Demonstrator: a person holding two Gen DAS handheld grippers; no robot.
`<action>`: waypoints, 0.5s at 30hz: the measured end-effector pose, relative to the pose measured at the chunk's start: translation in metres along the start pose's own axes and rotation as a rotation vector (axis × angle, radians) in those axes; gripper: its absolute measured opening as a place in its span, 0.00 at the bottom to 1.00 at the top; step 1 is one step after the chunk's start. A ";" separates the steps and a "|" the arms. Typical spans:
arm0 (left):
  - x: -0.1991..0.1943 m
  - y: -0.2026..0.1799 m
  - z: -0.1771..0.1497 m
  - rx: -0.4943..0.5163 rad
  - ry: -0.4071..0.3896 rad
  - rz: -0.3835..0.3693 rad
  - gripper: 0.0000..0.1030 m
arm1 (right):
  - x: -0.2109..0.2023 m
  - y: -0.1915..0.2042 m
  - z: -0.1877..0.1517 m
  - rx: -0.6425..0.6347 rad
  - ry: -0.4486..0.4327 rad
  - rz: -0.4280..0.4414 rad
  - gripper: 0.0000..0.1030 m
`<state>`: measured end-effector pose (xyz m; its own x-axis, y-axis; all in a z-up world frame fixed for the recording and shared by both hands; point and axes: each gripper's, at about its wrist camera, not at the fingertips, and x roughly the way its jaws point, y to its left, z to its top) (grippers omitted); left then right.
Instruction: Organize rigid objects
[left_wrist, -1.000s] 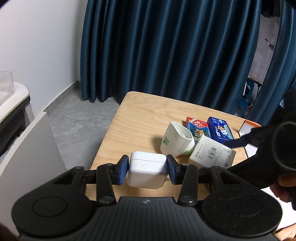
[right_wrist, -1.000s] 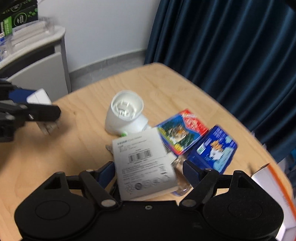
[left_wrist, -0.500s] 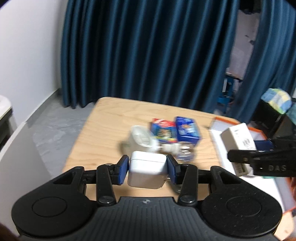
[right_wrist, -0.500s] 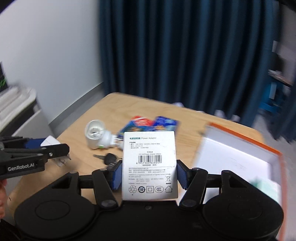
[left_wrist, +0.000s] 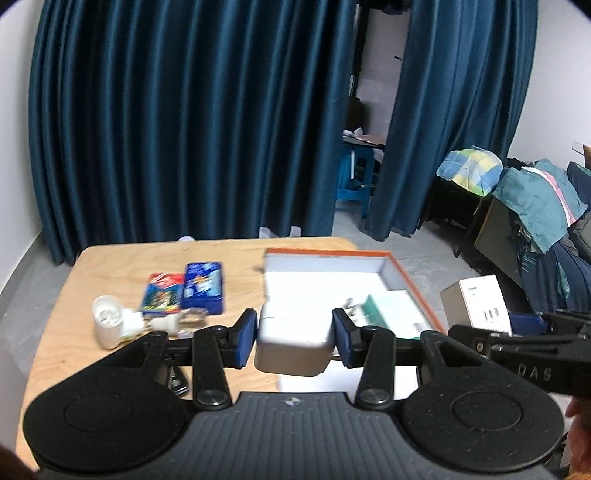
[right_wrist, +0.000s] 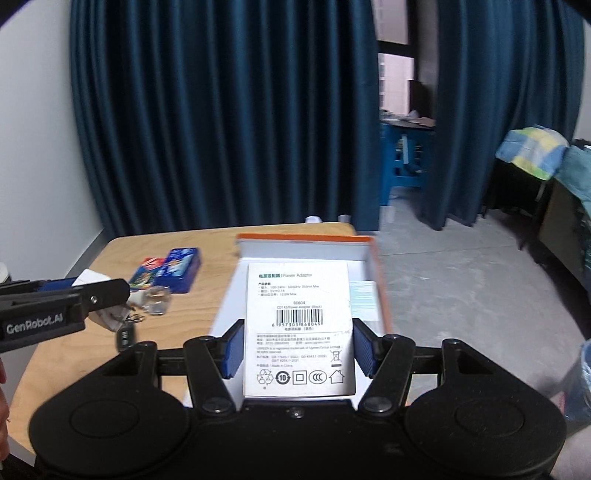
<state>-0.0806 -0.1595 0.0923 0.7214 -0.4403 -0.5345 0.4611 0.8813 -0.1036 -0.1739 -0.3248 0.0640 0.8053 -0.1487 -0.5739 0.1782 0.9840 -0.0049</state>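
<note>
- The left claw (left_wrist: 294, 338) is clenched on a white charger block (left_wrist: 291, 345), its blue pads pressing the block's two sides; the block hangs above the table (left_wrist: 110, 266), just in front of the near-left corner of the open orange-edged box (left_wrist: 402, 275)
- The right claw (right_wrist: 298, 349) grips a white power-adapter carton (right_wrist: 298, 325) by its long edges, barcode face up, held over the box (right_wrist: 306, 238) interior in the right wrist view
- The step in hand looks like carrying both items to the box and setting them inside
- To do it well, bring the carton down flat onto the bare white floor at the back of the box, clear of the green-and-white packet (left_wrist: 391, 314) already lying at the right side
- Keep the carton's edges parallel to the box walls so it drops in without riding up on the rim
- Place one item first; the two claws sit close together, and lowering both at once risks a knock
- Carry the charger block over the near wall before lowering, since its prongs, which cannot be seen here, could catch on the rim
- Let go only once each item rests on the floor
- Left on the table are a white bulb-shaped plug (left_wrist: 109, 321), a red card pack (left_wrist: 162, 293), a blue card pack (left_wrist: 203, 288) and a clear small item (right_wrist: 157, 295)
</note>
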 end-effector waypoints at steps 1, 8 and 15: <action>0.002 -0.007 0.001 0.005 -0.003 -0.004 0.43 | -0.004 -0.005 -0.001 0.003 -0.007 -0.006 0.69; 0.017 -0.035 -0.002 0.028 0.001 -0.025 0.43 | -0.014 -0.027 -0.010 0.026 -0.019 -0.027 0.69; 0.018 -0.040 -0.007 0.029 0.015 -0.009 0.43 | -0.016 -0.029 -0.013 0.026 -0.006 -0.025 0.69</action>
<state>-0.0901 -0.2016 0.0807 0.7097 -0.4453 -0.5459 0.4822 0.8720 -0.0844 -0.1989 -0.3495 0.0622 0.8039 -0.1736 -0.5688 0.2129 0.9771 0.0026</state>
